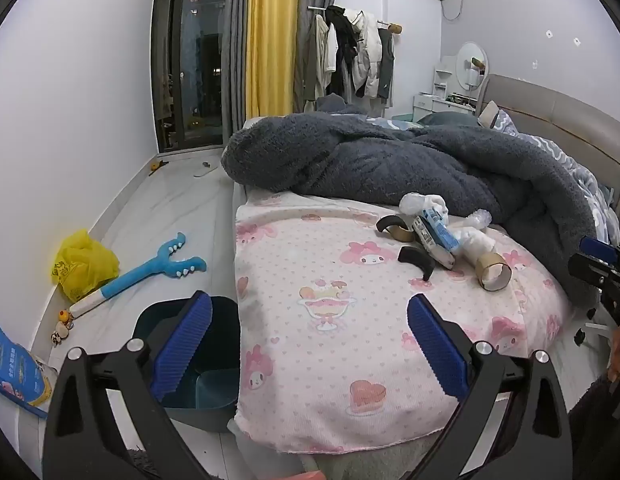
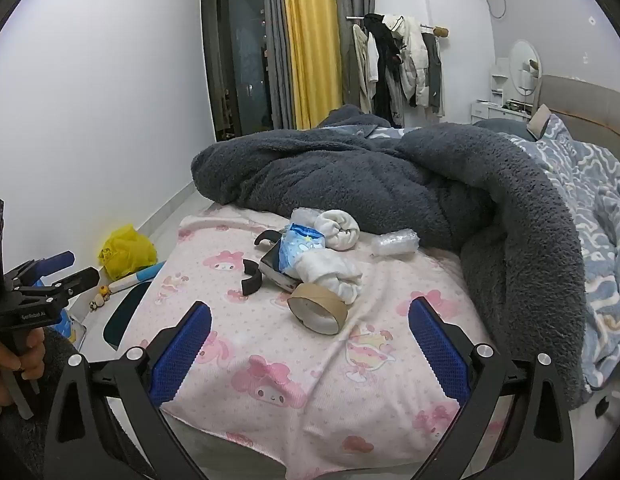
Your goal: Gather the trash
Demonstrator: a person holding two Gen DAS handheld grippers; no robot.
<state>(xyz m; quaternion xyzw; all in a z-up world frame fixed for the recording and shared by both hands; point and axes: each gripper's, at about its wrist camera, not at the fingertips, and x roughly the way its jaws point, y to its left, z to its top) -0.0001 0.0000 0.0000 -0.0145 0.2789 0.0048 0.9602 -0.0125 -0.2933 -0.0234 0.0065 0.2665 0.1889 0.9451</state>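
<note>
Both the left gripper and right gripper hold their jaws wide apart, empty. The trash lies on the bed, far ahead near the grey blanket.

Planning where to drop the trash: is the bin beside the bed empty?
Mostly empty, as far as shows: the bin is open-topped, with bare blue inside; the left claw's finger hides part.

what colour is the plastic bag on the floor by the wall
Yellow. The plastic bag lies crumpled on the floor against the wall; it shows best in the left wrist view.
</note>
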